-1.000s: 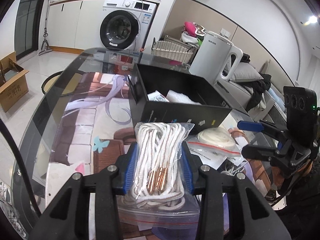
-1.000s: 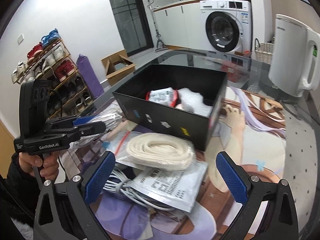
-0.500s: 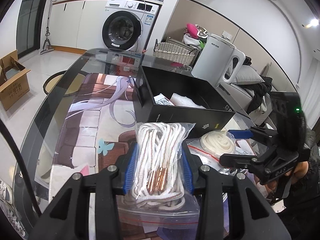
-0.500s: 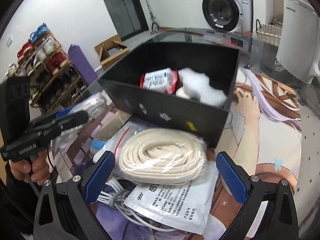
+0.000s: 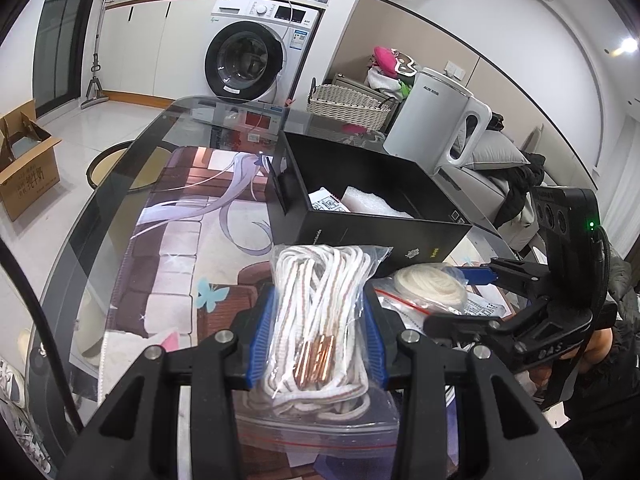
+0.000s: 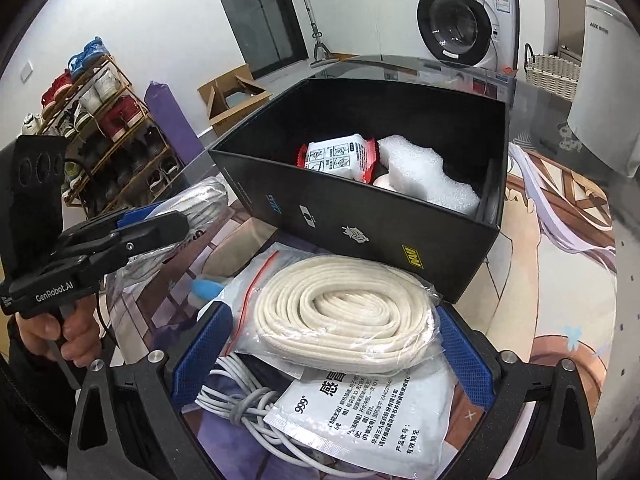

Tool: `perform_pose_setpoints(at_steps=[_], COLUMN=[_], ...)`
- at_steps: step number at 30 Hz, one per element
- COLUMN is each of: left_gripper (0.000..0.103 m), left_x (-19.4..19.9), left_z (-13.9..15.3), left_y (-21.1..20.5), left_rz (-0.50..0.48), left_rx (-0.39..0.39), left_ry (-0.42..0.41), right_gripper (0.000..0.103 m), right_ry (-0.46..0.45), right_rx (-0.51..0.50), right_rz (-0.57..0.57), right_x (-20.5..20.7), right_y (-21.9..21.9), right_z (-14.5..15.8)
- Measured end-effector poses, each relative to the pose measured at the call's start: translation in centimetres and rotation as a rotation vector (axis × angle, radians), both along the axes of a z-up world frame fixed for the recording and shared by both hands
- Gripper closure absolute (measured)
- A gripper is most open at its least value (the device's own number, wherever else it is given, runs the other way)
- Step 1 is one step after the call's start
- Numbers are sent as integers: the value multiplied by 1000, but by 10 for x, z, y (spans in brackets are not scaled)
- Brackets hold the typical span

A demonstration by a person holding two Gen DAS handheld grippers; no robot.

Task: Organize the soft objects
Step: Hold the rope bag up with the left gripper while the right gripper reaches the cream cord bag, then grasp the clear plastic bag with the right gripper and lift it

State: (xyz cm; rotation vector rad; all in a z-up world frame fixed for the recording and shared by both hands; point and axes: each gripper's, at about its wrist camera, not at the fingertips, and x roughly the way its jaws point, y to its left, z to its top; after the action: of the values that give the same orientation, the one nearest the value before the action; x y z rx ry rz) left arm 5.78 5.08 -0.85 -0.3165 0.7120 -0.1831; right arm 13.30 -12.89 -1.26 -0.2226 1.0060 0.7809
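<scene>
The black box (image 6: 360,224) stands open on the glass tabletop (image 5: 120,184) and already holds a red-edged sachet (image 6: 336,158) and a white foam piece (image 6: 424,180). Just in front of its near wall lies the bagged coil of cream rope (image 6: 344,320), resting on a white medicine pouch (image 6: 372,412) and a bundle of grey cable (image 6: 240,396). The right claw (image 6: 332,354) straddles that coil; its jaws have just been closing and now stand fairly wide, the blue pads (image 6: 460,356) flanking the bag at its edges, with no firm squeeze showing yet. To the left of the box, the left claw (image 5: 316,332) is clamped narrow on a zip bag of white laces with copper tips (image 5: 316,320), held off the tabletop in front of the box's near corner. The likely risks come from the stack under the coil: if the pads close low, they could pinch the pouch or snag the cable and drag those along. The slick, loose plastic may also slide between the pads, so the rope could sag out of the grip on the lift. The coil sits close to the box wall, so a forward swing without enough height might knock the box. The two claws work near each other and could collide.
</scene>
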Motion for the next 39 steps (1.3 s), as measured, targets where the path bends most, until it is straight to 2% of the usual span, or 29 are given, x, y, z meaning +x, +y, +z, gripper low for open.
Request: perform_pose_setpoints(at_steps=[2, 13, 16, 17, 20, 25, 27, 28, 39], left_gripper=[64, 64, 64, 64, 64, 64, 64, 64, 64], left_x=[0, -1, -1, -1, -1, -1, -1, -1, 0], left_z=[0, 2, 2, 2, 3, 4, 5, 5, 5], left_y=[0, 0, 0, 0, 0, 1, 1, 1, -1], left_rz=[0, 3, 3, 2, 2, 4, 5, 5, -4], left_rx=[1, 1, 2, 2, 2, 2, 3, 3, 0], left_ry=[-1, -4, -4, -5, -7, -7, -7, -7, 1], right_gripper=[17, 33, 42, 52, 60, 60, 51, 51, 49], right_ry=[-2, -30, -40, -45, -52, -66, -78, -80, -180], right_rx=[3, 27, 32, 32, 37, 23, 18, 17, -33], right_rz=[3, 13, 12, 12, 15, 26, 28, 30, 39], right_x=[0, -4, -6, -7, -8, -8, -10, -11, -20], right_y=[0, -4, -7, -9, -12, -12, -11, -10, -4], right_z=[1, 6, 6, 7, 8, 9, 10, 10, 19])
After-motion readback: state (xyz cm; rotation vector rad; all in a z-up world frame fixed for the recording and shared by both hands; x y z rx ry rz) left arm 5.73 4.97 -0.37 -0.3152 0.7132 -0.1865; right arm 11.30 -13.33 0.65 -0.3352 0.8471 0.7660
